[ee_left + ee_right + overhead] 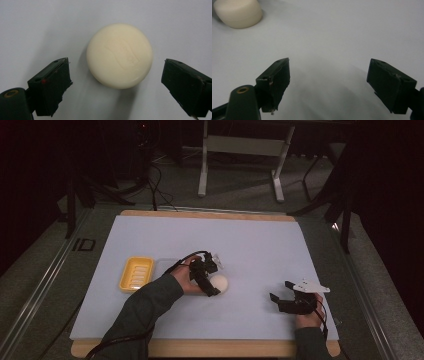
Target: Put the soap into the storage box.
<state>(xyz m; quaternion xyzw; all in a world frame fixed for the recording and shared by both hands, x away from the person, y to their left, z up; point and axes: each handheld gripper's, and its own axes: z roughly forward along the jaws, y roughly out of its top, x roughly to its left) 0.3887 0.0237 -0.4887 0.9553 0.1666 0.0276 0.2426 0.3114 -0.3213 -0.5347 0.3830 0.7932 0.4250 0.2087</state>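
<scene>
On the white table mat, near its middle and toward the person's side, lies a round cream bar of soap, flat on its broad face with a faint stamped mark on top. The left gripper is held over it by the left hand, tilted down toward the soap. In the left gripper view its two black jaws stand spread wide, one on each side of the soap, with a clear gap of bare mat between each jaw and the bar, so nothing is gripped. A yellow soap dish sits on the mat to the left of that hand, apart from the soap. The right gripper, held by the right hand, is low over the mat's right part, well apart from the soap. Its jaws are also spread wide and empty, and the right gripper view catches the soap at its upper left corner.
</scene>
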